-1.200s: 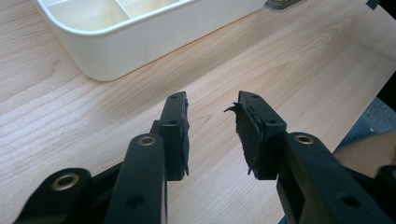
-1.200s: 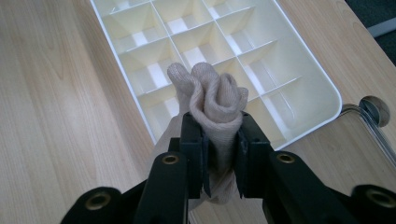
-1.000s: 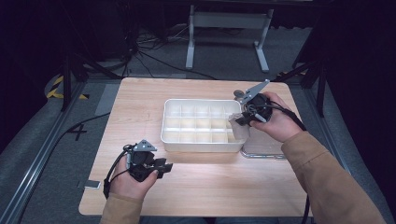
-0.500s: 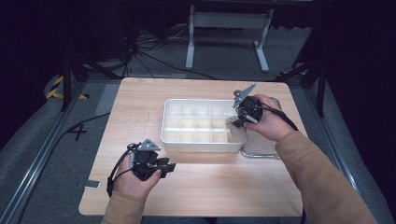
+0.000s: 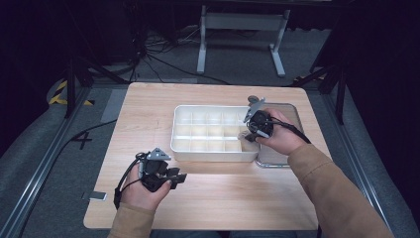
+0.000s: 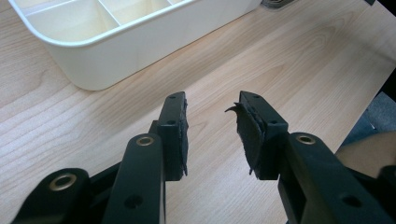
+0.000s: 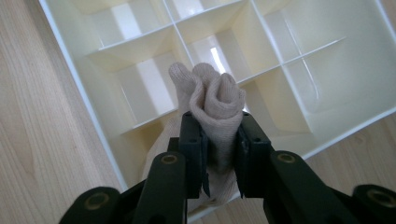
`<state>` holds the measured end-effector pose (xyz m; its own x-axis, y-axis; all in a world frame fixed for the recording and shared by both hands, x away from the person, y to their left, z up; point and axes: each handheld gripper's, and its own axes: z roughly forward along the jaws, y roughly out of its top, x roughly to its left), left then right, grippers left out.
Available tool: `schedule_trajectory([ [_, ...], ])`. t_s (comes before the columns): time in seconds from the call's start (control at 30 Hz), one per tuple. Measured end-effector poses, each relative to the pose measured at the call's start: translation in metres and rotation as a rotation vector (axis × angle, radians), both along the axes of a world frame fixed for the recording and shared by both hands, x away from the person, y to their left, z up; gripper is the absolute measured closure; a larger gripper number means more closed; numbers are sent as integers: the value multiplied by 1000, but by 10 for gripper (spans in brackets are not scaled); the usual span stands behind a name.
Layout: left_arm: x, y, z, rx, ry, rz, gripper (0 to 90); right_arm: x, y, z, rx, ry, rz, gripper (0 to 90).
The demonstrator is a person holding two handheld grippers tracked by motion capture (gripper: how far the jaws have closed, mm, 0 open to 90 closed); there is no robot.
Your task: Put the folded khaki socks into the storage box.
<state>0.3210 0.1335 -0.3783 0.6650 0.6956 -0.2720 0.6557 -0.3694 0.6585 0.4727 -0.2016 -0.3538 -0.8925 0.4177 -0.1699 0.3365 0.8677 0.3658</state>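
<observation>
Rolled sock in my right gripper, over the divided box's right end

My right gripper [image 7: 217, 154] is clamped on a rolled beige sock [image 7: 212, 105], roll end pointing away from me and down toward the white divided box [image 5: 181, 130], which sits mid-table with a metal tray [image 5: 292, 110] touching its right end. In the right gripper view the sock hangs above the compartments by the box's front right corner, so the cell I want lies straight below and slightly ahead; as I judge it, the move is a short drop along the sock's own long axis. My left gripper [image 6: 212, 133] rests well apart near the table's [image 5: 148, 104] front left edge; its jaws have just been opening, nothing between them. The right hand is far nearer.
</observation>
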Motion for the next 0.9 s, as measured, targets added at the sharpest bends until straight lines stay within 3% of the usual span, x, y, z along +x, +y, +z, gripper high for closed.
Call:
schedule_trajectory([
  [0.2, 0, 0, 0, -1, -4, -2, 628, 0, 5, -10, -55, 4, 18, 763],
  [0.33, 0, 0, 0, 5, -5, -2, 628, 1, 5, -12, -61, 20, 5, 768],
  [0.37, 1, 0, 0, 5, -5, -3, 628, 0, 6, -14, -74, 50, -21, 771],
  [0.6, 1, -1, 0, 10, -5, -8, 628, 0, 10, -23, -124, 102, -21, 776],
  [0.9, 1, 0, 0, 9, -10, -9, 628, 4, 17, -42, -199, 131, -35, 776],
])
